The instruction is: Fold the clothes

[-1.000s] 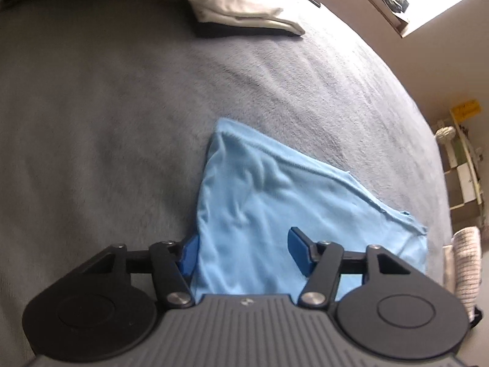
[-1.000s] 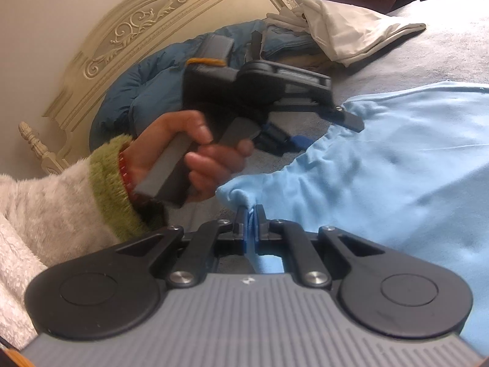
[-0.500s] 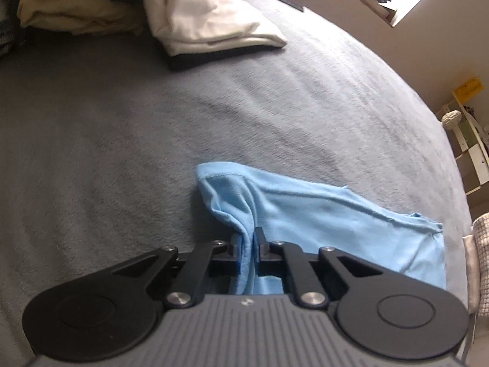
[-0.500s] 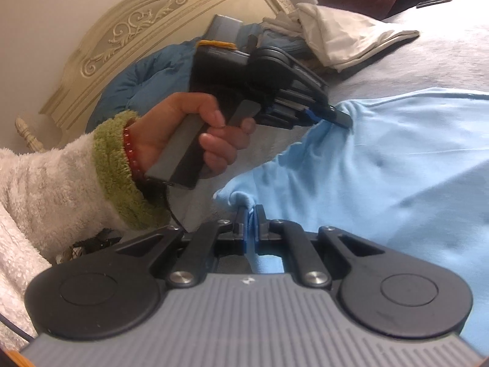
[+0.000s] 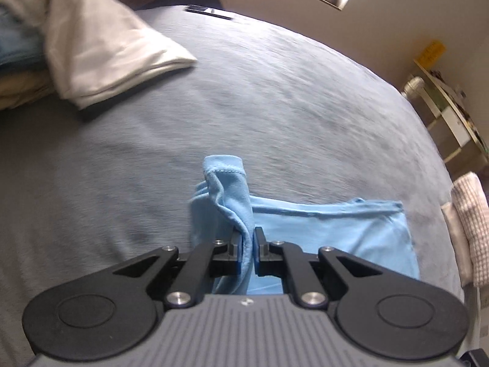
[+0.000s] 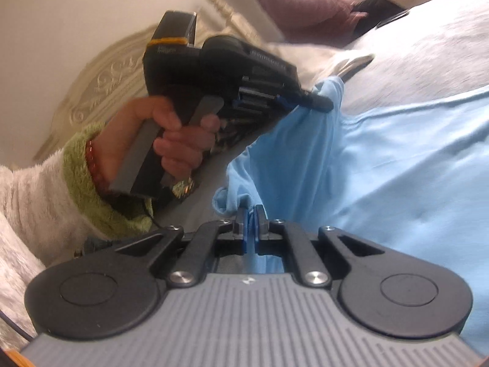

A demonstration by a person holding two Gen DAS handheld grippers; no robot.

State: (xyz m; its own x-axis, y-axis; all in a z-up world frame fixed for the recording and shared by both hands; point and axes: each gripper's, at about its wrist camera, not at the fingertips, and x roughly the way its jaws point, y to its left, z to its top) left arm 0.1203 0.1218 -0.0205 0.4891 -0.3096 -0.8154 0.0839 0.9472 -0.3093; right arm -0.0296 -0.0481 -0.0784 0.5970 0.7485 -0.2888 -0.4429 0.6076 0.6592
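My left claw (image 5: 247, 246) and right claw (image 6: 251, 224) each pinched bunched edge of the light-blue shirt (image 5: 330, 229) lying on the grey bed (image 5: 275, 98); such thin bites risked slipping, dropping the fold crooked.

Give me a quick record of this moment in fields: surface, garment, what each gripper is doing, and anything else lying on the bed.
surface: grey blanket on a bed
garment: light blue shirt, partly lifted off the blanket
left gripper: shut on a bunched fold of the shirt
right gripper: shut on another edge of the shirt
left hand: wrapped around the left gripper's handle, green fuzzy cuff at the wrist
other items: white folded cloth, dark flat object at the far edge
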